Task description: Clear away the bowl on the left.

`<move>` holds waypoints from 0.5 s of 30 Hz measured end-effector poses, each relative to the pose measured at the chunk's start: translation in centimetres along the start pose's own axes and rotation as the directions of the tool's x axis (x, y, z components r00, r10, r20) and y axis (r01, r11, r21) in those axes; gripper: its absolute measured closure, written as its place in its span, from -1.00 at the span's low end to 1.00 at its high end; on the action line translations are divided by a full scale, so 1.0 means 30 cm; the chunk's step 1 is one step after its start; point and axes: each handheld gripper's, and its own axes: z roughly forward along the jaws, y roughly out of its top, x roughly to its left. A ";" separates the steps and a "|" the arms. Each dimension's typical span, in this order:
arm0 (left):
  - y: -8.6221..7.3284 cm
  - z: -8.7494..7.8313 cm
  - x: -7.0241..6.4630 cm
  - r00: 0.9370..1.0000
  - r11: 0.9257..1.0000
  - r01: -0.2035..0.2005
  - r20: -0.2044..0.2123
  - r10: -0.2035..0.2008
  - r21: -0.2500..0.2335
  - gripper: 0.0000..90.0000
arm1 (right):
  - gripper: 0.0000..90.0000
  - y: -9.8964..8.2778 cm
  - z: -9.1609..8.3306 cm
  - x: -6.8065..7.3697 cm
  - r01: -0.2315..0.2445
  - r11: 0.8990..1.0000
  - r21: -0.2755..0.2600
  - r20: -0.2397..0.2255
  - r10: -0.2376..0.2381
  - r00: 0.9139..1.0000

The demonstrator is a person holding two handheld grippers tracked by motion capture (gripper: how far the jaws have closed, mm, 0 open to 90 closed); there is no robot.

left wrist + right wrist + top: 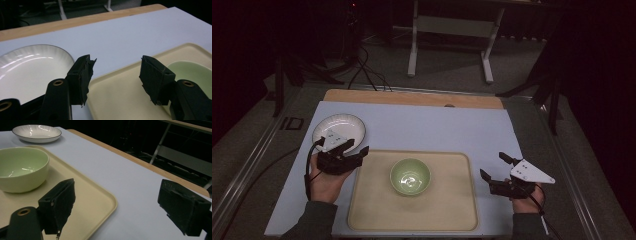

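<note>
A pale green bowl (410,176) stands in the middle of a beige tray (452,210). A white ribbed plate (339,129) lies on the mat beyond the tray's far left corner. My left gripper (357,147) hovers over that corner, right beside the plate, open with nothing between its jaws. In the left gripper view the plate (27,67) is at left, the tray (117,100) below the open gripper (117,62) and the bowl (192,72) at right. My right gripper (493,165) stands open and empty just right of the tray. Its own view shows that gripper (117,187), the bowl (21,167), the tray (92,202) and the plate (37,133).
A light blue-grey mat (427,125) covers the table, with a wooden strip (412,97) along its far edge. Beyond it a white table frame (452,25) and black cables (367,75) sit on the dark floor. Metal rails run along both sides.
</note>
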 end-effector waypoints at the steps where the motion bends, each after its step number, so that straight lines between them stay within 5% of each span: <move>1: -0.003 -0.004 0.004 1.000 1.000 -0.005 -0.008 0.005 -0.004 -0.07 | -0.69 0.000 -0.001 0.000 -0.003 1.000 0.001 0.001 0.003 1.000; 15: -0.060 -0.066 0.078 0.996 0.999 -0.022 -0.092 0.018 -0.041 -0.16 | -0.69 -0.001 -0.004 -0.003 -0.010 1.000 -0.002 0.005 0.010 1.000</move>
